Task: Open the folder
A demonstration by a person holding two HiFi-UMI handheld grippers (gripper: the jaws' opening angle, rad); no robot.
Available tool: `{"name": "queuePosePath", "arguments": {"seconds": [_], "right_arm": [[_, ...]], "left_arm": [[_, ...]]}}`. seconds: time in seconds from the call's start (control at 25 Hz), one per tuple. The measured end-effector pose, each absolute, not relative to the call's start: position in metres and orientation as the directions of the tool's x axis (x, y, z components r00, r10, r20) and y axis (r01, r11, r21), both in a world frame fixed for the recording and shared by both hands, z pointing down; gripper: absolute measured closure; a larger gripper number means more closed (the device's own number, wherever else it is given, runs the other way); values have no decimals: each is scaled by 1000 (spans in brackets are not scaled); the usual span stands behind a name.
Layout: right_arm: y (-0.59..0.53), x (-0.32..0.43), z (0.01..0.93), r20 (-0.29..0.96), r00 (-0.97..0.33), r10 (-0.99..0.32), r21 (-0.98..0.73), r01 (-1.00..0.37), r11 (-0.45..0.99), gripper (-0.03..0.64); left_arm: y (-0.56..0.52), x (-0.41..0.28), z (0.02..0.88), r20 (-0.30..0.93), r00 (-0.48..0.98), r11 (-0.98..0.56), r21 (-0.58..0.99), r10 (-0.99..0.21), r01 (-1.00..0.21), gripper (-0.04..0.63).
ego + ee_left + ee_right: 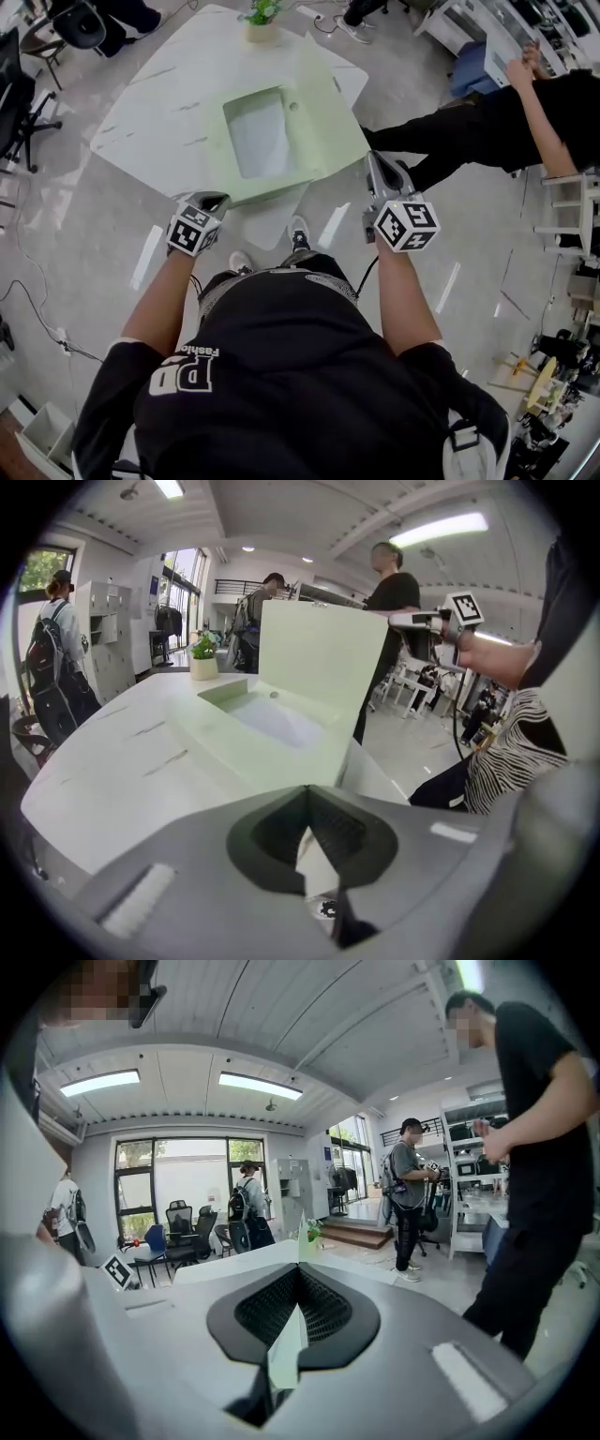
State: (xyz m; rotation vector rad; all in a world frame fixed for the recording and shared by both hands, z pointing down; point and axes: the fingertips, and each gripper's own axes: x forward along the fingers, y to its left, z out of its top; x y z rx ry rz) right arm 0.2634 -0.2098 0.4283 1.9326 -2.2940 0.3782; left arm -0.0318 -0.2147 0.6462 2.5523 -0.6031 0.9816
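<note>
While the pale green folder (309,141) lies on the white table (178,103), its cover stands raised along the folder's right side. The left claw (212,201) is clamped on the folder's near edge. The right claw (380,173) is clamped on the raised cover's thin edge. A potted plant (261,19) stands beyond the folder.

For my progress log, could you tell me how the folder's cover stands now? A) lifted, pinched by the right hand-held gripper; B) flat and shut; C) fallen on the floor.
A: the pale green cover stands raised off the table, and the right hand-held gripper is shut on its edge.
</note>
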Motion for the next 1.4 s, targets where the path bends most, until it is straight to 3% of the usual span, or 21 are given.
{"name": "queuePosePath", "arguments": {"seconds": [0.44, 0.68, 0.96, 1.4], "right_arm": [[-220, 374, 469, 323, -22, -946, -265, -962, -68, 617], [-221, 426, 511, 405, 34, -914, -305, -937, -170, 617], [-225, 458, 565, 496, 55, -867, -331, -911, -247, 617], [-233, 492, 643, 633, 46, -773, -305, -903, -303, 615]], "left_arm": [[-211, -29, 639, 741, 616, -856, 111, -267, -504, 545], [-215, -32, 646, 754, 617, -825, 191, -224, -533, 545], [-217, -31, 646, 774, 609, -790, 261, -173, -555, 545], [-218, -30, 646, 804, 561, -774, 225, -197, -593, 545]]}}
